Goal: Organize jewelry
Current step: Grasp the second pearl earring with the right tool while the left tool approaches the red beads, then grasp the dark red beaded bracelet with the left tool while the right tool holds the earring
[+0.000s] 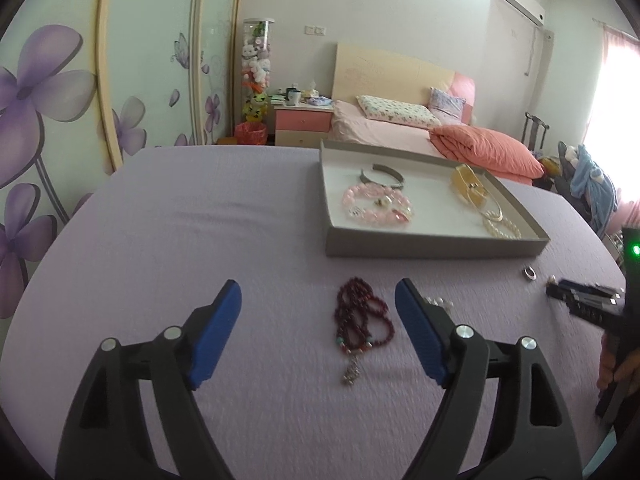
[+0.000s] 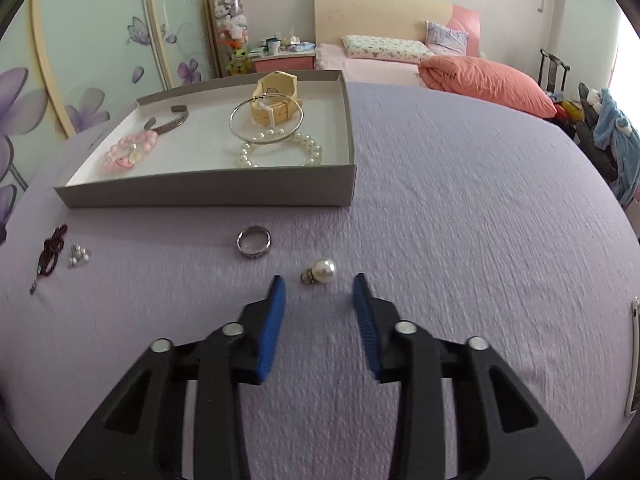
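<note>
A dark red bead necklace [image 1: 362, 322] with a silver pendant lies on the purple cloth between my open left gripper's [image 1: 318, 292] jaws, a little ahead of them. A pearl earring [image 2: 322, 271] lies just ahead of my open right gripper [image 2: 319, 286]. A silver ring [image 2: 254, 241] lies to its left, and a small pearl cluster [image 2: 78, 256] and the red necklace [image 2: 52, 246] lie at the far left. The grey tray [image 2: 208, 194] holds a pink bead bracelet [image 2: 128, 152], a grey cuff [image 2: 168, 124], a yellow watch [image 2: 276, 98], a silver hoop [image 2: 266, 122] and a pearl bracelet [image 2: 280, 152].
The purple-covered table [image 1: 200, 220] reaches the view's edges. The right gripper and the hand holding it [image 1: 592, 304] show at the right of the left wrist view. A bed with pink bedding [image 1: 440, 132] and a nightstand [image 1: 302, 122] stand behind the table.
</note>
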### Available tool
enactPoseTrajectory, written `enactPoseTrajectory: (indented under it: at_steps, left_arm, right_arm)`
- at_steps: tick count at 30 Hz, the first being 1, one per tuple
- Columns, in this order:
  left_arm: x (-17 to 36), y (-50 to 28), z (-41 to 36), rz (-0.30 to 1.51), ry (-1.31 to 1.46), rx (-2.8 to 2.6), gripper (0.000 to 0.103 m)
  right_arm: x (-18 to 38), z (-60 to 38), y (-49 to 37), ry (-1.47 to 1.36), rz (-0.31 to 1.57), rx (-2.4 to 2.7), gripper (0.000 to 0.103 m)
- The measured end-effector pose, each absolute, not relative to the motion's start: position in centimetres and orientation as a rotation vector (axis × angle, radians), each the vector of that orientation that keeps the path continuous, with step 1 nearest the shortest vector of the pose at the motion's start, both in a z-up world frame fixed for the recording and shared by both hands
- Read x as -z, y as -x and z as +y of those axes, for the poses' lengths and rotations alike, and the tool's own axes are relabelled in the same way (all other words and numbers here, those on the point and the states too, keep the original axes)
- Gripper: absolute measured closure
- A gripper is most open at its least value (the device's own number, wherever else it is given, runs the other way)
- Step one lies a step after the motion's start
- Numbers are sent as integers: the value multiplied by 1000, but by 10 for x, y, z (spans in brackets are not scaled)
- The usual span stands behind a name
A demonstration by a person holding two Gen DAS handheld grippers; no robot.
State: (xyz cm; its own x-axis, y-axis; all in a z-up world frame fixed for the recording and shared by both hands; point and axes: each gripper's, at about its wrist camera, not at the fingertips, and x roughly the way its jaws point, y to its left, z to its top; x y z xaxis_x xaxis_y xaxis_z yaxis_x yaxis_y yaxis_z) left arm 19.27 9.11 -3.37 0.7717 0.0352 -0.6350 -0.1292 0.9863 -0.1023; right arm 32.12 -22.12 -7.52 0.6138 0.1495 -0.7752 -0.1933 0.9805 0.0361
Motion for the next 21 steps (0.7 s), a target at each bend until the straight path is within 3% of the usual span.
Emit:
enactPoseTrajectory:
  at_steps: [6,16,21]
  left_arm:
    - [41,-193,84,701,136,-72,24]
    - [47,-194,83,719,131,-69,24]
    - [50,-195,77,736,107,-62,24]
  right_arm:
    - [75,-219,-325,46,888,-185,70]
    - [75,-218,-330,33,888,-170,83]
    - [74,-216,-328,57,885,-162,83]
